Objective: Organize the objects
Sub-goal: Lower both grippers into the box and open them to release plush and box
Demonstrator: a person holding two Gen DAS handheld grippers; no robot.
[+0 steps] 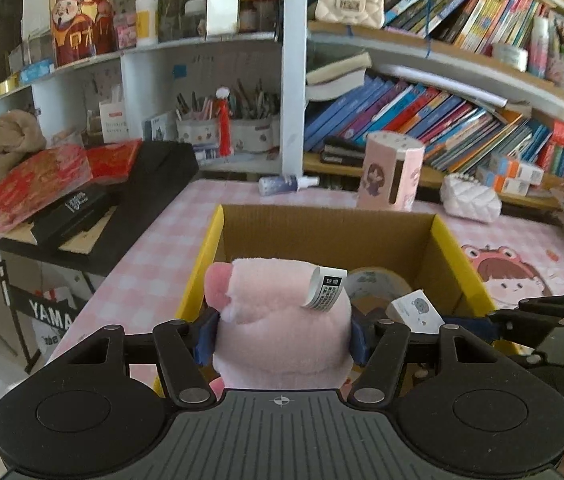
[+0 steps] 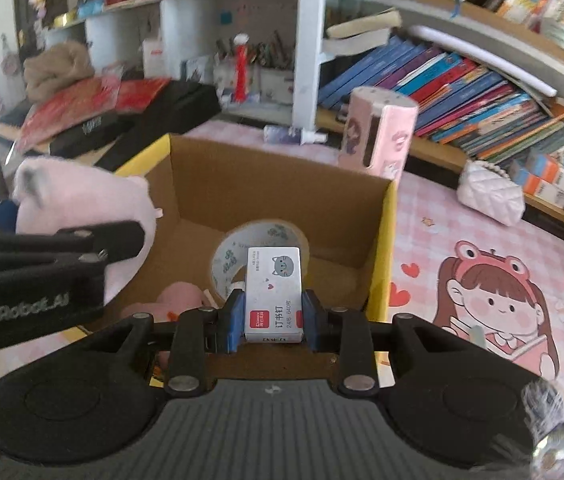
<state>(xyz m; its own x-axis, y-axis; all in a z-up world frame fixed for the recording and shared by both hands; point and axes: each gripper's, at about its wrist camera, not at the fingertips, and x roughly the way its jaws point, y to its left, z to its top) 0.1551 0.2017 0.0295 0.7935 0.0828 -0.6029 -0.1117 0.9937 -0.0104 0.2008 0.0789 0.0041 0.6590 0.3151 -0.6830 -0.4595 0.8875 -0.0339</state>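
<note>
While the left gripper (image 1: 283,334) pinches the pink plush toy (image 1: 282,320) above the cardboard box (image 2: 278,188), the right gripper (image 2: 273,316) clamps the staple box (image 2: 274,292), long axis pointing forward, directly over the tape roll (image 2: 238,248) inside.

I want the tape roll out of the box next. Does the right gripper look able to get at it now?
Probably not yet: the right gripper is shut on the staple box, which hangs right over the tape roll in the cardboard box.
</note>
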